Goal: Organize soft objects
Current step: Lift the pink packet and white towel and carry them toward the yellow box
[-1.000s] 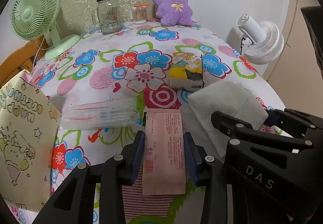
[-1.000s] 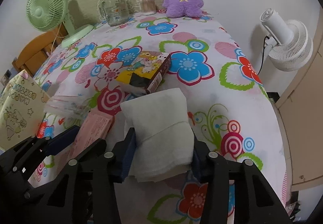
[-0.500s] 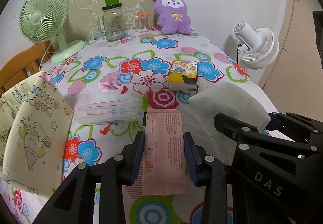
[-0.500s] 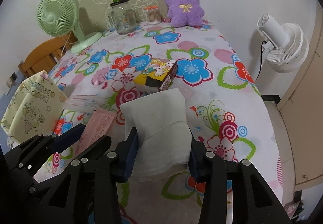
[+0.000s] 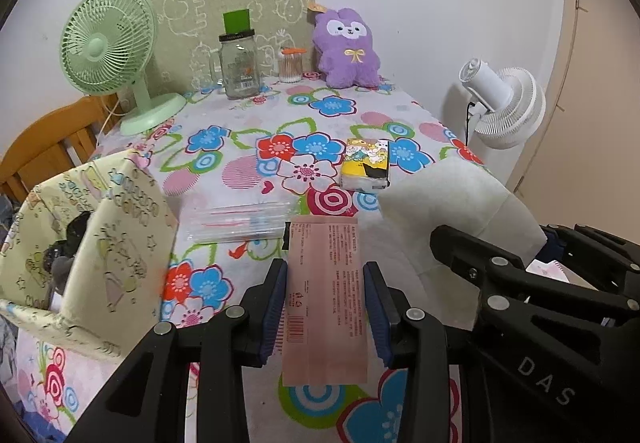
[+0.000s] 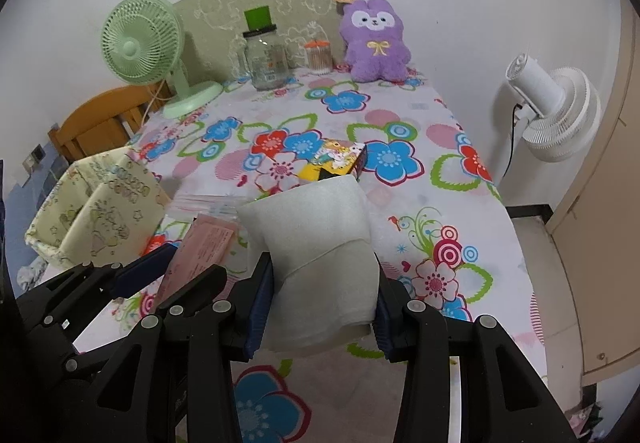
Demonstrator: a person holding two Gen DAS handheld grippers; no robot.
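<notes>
The left hand-held gripper was clamped on a flat pink packet, which lay lengthwise between its pads above the near edge of the table. The right hand-held gripper, just beside it, was closed on a folded white cloth that bulged forward past the fingertips. A patterned fabric basket stood at the table's left edge.

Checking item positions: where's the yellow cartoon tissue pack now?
The yellow cartoon tissue pack lies mid-table in both wrist views, on the floral tablecloth, just beyond the held white folded cloth.
</notes>
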